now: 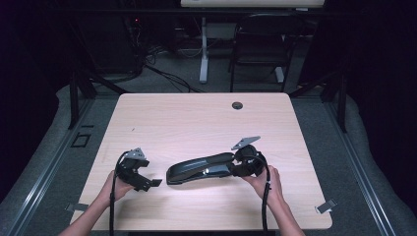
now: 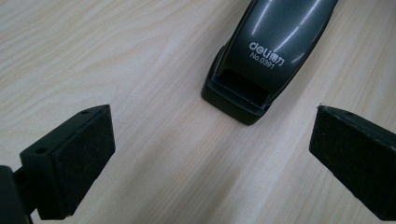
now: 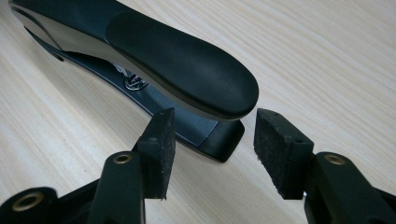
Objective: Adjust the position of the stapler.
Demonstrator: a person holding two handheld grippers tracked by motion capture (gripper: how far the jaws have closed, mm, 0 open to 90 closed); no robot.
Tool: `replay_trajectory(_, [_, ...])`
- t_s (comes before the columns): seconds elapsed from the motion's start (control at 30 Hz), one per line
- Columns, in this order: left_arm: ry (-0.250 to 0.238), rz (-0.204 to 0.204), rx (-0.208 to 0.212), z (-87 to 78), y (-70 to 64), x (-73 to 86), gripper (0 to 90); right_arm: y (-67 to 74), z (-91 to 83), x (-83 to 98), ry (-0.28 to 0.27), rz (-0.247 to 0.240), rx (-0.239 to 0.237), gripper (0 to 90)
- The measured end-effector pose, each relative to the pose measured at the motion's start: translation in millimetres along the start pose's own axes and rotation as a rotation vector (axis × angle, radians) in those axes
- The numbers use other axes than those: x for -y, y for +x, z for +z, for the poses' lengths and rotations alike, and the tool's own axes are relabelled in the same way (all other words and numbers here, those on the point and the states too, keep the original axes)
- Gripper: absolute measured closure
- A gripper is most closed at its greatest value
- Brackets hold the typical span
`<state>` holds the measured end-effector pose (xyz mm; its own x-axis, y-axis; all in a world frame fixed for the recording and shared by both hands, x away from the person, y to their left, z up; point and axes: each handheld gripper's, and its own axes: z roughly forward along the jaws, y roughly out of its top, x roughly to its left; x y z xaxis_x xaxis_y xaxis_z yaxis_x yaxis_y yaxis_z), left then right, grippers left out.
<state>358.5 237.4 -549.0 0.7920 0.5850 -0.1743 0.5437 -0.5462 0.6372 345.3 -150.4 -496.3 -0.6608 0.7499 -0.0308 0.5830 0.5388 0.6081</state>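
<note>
A long black stapler (image 1: 199,167) lies flat on the light wooden table (image 1: 196,118), near its front middle. In the left gripper view its nose end (image 2: 275,42) carries white "deli No.0391" lettering. My left gripper (image 1: 147,179) is open just left of that nose, its jaws (image 2: 210,149) spread wide with bare wood between them. My right gripper (image 1: 236,167) is at the stapler's other end. In the right gripper view the jaws (image 3: 212,149) stand open on either side of the base's tip (image 3: 224,140), under the rounded handle (image 3: 177,60); the right pad (image 3: 280,149) is apart from it.
A round cable hole (image 1: 237,105) sits near the table's far edge. Beyond the table stand a black chair (image 1: 260,39), a white desk leg (image 1: 203,49) and cables on the floor. Small clips (image 1: 325,206) sit at the front corners.
</note>
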Motion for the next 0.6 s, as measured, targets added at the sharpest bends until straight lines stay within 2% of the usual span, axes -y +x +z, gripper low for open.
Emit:
replay_trajectory(0.03, [-0.001, -0.003, 0.001, 0.0, 0.5, 0.1, 0.0, 0.6, 0.4, 0.3, 0.002, 0.005, 0.002, 43.0])
replay_trajectory(0.17, [-0.001, -0.007, 0.006, 0.4, 1.9, -0.3, 0.0, 1.3, -0.5, 3.2, -0.008, 0.045, 0.020, 39.7])
replay_trajectory(0.23, [-0.001, -0.008, 0.005, 0.4, 2.0, -0.4, 0.0, 1.6, -0.6, 5.4, -0.004, 0.060, 0.014, 38.1])
replay_trajectory(0.3, [-0.001, -0.007, -0.010, 0.4, 1.6, -0.5, 0.0, 2.5, -0.8, 7.4, -0.012, 0.078, 0.013, 36.7])
replay_trajectory(0.37, [-0.005, -0.011, 0.001, 0.3, 2.0, -0.3, 0.0, 2.0, -1.5, 8.2, -0.007, 0.074, 0.018, 36.3])
replay_trajectory(0.6, [-0.009, -0.007, -0.005, -0.7, 2.1, -0.3, 0.0, 3.0, -0.2, 15.1, -0.019, 0.103, 0.030, 36.1])
